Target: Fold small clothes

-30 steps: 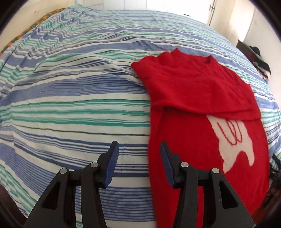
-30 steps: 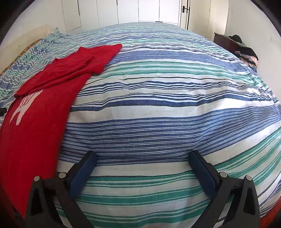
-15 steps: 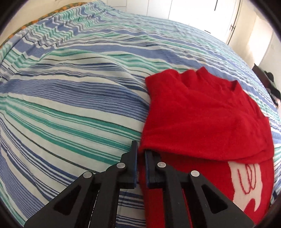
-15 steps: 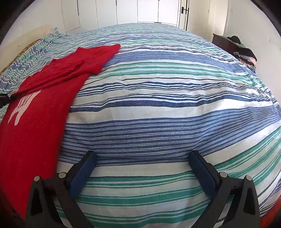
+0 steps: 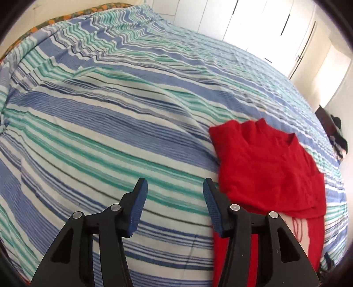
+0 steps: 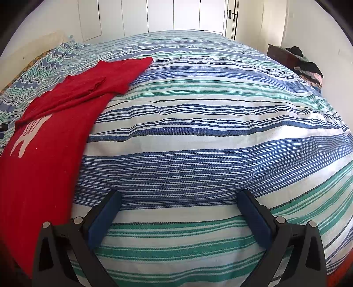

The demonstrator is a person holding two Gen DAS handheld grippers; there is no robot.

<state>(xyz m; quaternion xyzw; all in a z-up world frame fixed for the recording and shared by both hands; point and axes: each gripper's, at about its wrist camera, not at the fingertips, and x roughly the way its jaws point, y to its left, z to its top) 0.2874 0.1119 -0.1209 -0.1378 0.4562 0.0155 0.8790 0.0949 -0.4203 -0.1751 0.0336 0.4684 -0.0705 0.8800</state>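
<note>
A small red sweater with a white figure on its front lies on the striped bed cover, its sleeves folded across the chest. It also shows at the left of the right wrist view. My left gripper is open and empty, just left of the sweater's edge, its right finger next to the fabric. My right gripper is wide open and empty over bare bed cover, to the right of the sweater.
The blue, green and white striped bed cover fills both views. White wardrobe doors stand beyond the bed. A dark dresser with piled clothes is at the far right.
My left gripper was shut on the sweater's left edge half a second ago; it has since opened, let go and pulled back to the left. The right gripper has not moved.
</note>
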